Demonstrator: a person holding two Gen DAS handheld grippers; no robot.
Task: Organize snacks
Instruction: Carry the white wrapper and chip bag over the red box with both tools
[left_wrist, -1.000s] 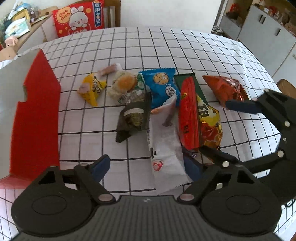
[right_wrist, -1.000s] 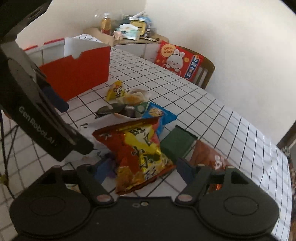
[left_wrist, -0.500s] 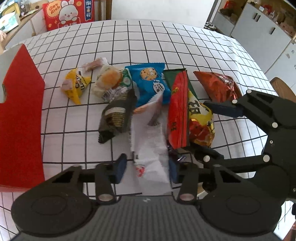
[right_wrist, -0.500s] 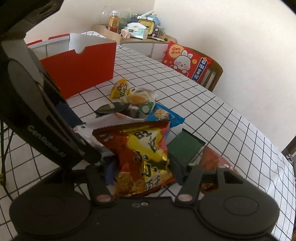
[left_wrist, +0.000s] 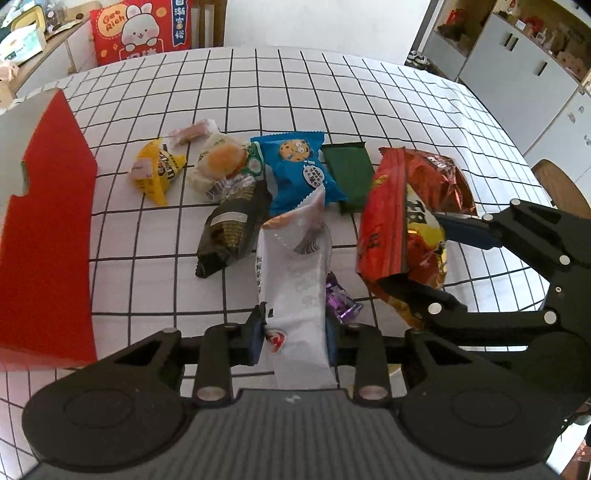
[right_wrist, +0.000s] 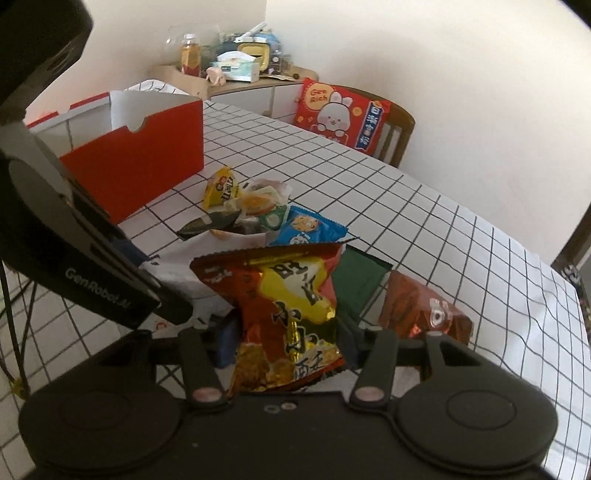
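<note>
My left gripper (left_wrist: 293, 338) is shut on the near end of a long white snack packet (left_wrist: 291, 280), which still lies across the table. My right gripper (right_wrist: 288, 341) is shut on a red and yellow chip bag (right_wrist: 291, 317) and holds it upright; the bag also shows in the left wrist view (left_wrist: 391, 221). A pile of snacks lies beyond: a blue cookie packet (left_wrist: 299, 170), a dark green packet (left_wrist: 351, 177), a black packet (left_wrist: 232, 225), a yellow packet (left_wrist: 157, 171), a clear bun packet (left_wrist: 221, 164), a brown-red bag (right_wrist: 421, 310) and a small purple candy (left_wrist: 341, 301). An open red box (left_wrist: 44, 251) stands at the left.
The table has a white cloth with a black grid (left_wrist: 295, 92). A chair with a red rabbit cushion (right_wrist: 343, 114) stands at the far side. A cluttered sideboard (right_wrist: 236, 70) is behind the box. Grey cabinets (left_wrist: 517, 74) are at the right.
Both grippers went from open to shut: the left closed on the white packet, the right closed on the chip bag and stood it up.
</note>
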